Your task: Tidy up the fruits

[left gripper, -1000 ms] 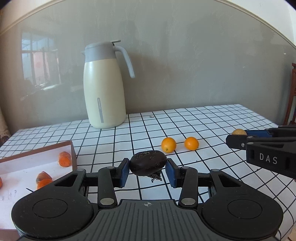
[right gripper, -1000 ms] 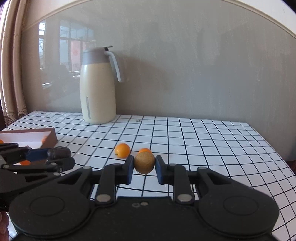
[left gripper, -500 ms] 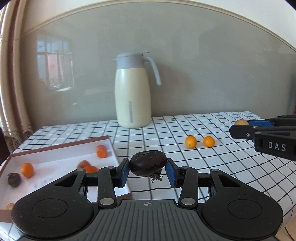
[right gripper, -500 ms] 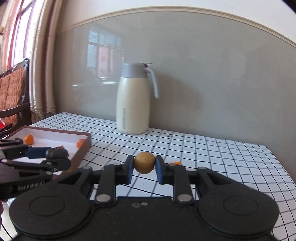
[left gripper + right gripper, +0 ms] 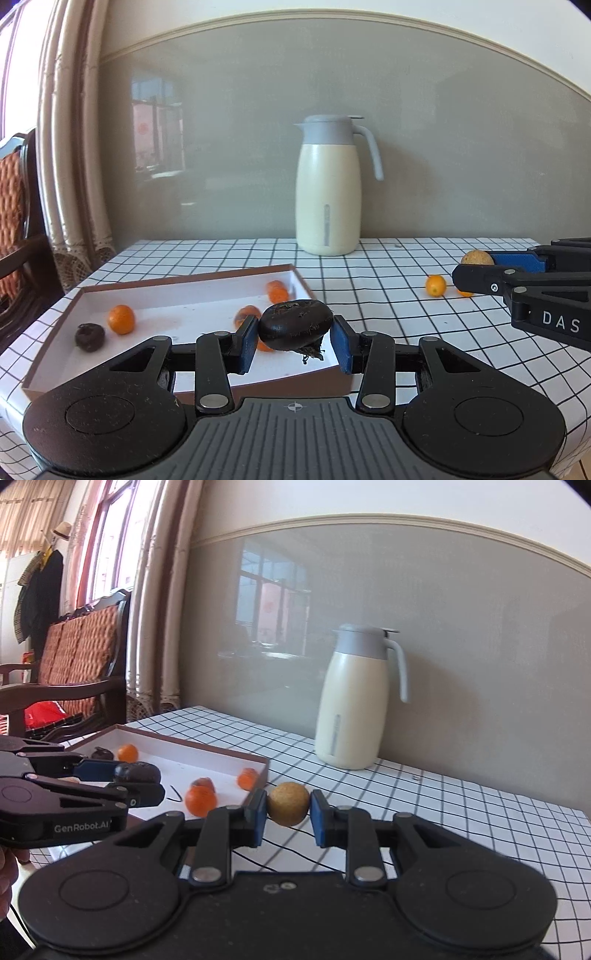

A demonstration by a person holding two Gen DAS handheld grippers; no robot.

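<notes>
My left gripper point(image 5: 294, 341) is shut on a dark brown fruit point(image 5: 294, 324), held over the near right corner of a shallow brown-edged box point(image 5: 177, 310). That box holds several orange fruits, one orange fruit point(image 5: 121, 319) at its left, and a small dark fruit point(image 5: 89, 336). My right gripper point(image 5: 287, 814) is shut on a round tan fruit point(image 5: 288, 803), above the checked cloth just right of the box point(image 5: 207, 747). The left gripper point(image 5: 142, 784) shows at the left of the right wrist view, the right gripper point(image 5: 476, 264) at the right of the left wrist view. Two small orange fruits point(image 5: 435, 285) lie loose on the cloth.
A cream jug with a grey lid point(image 5: 330, 186) stands at the back of the table by the wall. A wooden chair with a patterned cushion point(image 5: 79, 653) and curtains stand to the left. The table edge point(image 5: 22, 350) runs close beside the box on the left.
Both grippers have swung left with their fruits. The box, first only partly in sight, now lies under the left gripper and just left of the right one. The jug has slid rightward in both views.
</notes>
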